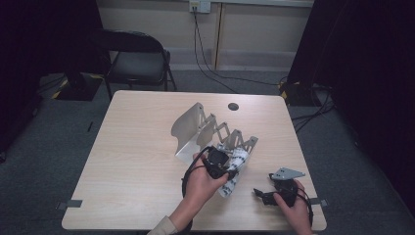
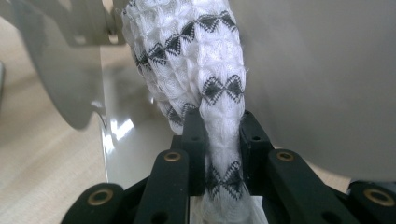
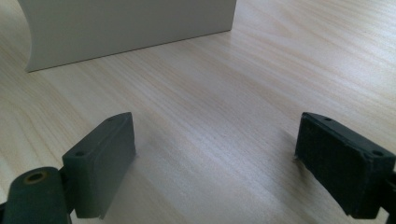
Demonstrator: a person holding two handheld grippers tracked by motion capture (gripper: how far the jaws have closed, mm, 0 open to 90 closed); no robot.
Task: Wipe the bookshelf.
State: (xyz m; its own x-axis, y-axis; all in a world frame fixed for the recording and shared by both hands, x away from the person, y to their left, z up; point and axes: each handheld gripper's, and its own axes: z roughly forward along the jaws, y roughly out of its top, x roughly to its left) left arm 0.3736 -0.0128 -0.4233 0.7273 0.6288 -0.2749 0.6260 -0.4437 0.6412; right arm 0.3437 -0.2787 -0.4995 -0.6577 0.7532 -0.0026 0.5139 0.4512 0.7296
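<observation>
A white knitted cloth with black bow-shaped marks (image 2: 196,60) hangs bunched between two grey plates of a metal accordion rack (image 1: 210,132) in the middle of the table. My left gripper (image 2: 223,128) is shut on the cloth's lower part, its black pads pinching the fabric. In the high view the left gripper (image 1: 218,164) sits at the rack's near end, with the cloth (image 1: 235,164) trailing beside it. My right gripper (image 3: 215,154) rests low over bare wood near the table's front right, jaws wide open with nothing between them; it is also in the high view (image 1: 274,192).
The light wooden table (image 1: 137,161) has a round cable hole (image 1: 233,106) at the back. A black folding chair (image 1: 137,58) stands behind it. Cables run across the floor at the back right. A grey rack plate (image 3: 126,23) stands ahead of the right gripper.
</observation>
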